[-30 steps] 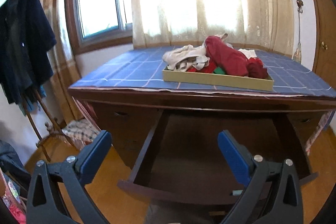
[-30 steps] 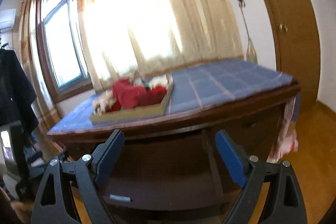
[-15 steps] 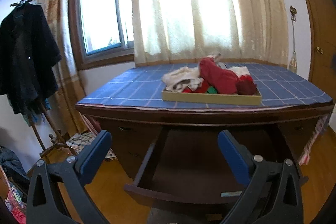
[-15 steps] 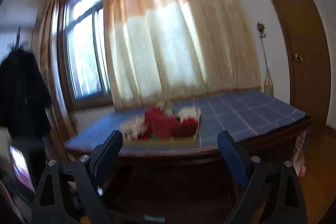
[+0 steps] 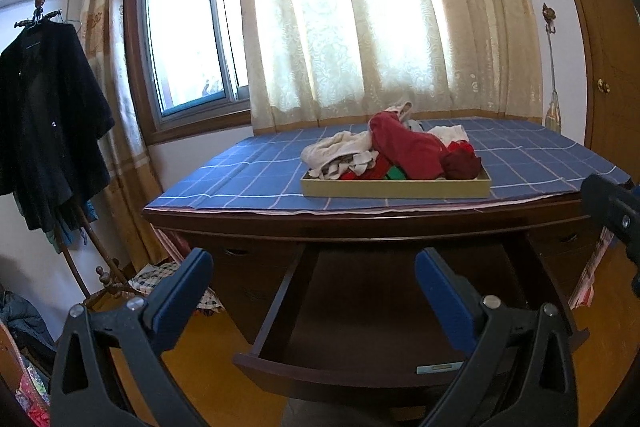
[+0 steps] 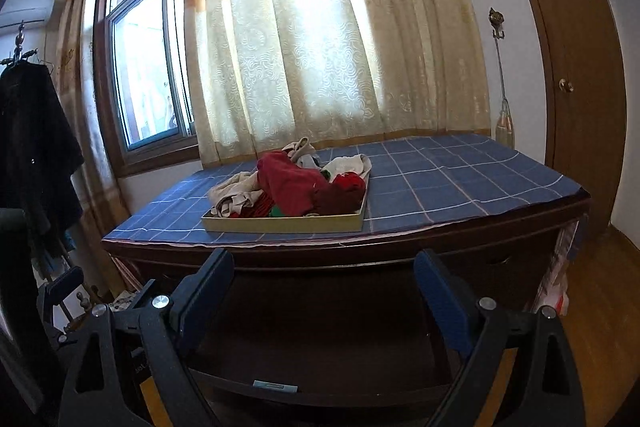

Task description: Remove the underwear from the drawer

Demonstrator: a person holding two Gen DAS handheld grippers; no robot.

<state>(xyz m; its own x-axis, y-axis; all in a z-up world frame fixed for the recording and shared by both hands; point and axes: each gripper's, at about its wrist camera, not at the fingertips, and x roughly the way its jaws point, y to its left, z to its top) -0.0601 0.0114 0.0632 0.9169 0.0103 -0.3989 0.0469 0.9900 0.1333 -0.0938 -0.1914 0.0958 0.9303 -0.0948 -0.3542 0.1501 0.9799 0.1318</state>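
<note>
Both tongs, left (image 5: 308, 291) and right (image 6: 324, 291), gape empty above the open drawer (image 5: 360, 311); underwear (image 5: 404, 147) sits beyond, on the tray (image 5: 396, 187).

The left tongs (image 5: 308, 281) hang with both blue-padded arms spread wide and nothing between them. Straight ahead and below them is the pulled-out drawer (image 5: 360, 311), its dark inside bare as far as can be seen. Above and beyond the tongs, the tabletop (image 5: 256, 183) carries a blue checked cloth and a shallow tray (image 5: 394, 187) heaped with red and cream underwear (image 5: 404, 147). Far to the left hangs a black coat (image 5: 44, 123) on a stand. At the right edge a part of the right tongs (image 5: 612, 211) pokes in.
</note>
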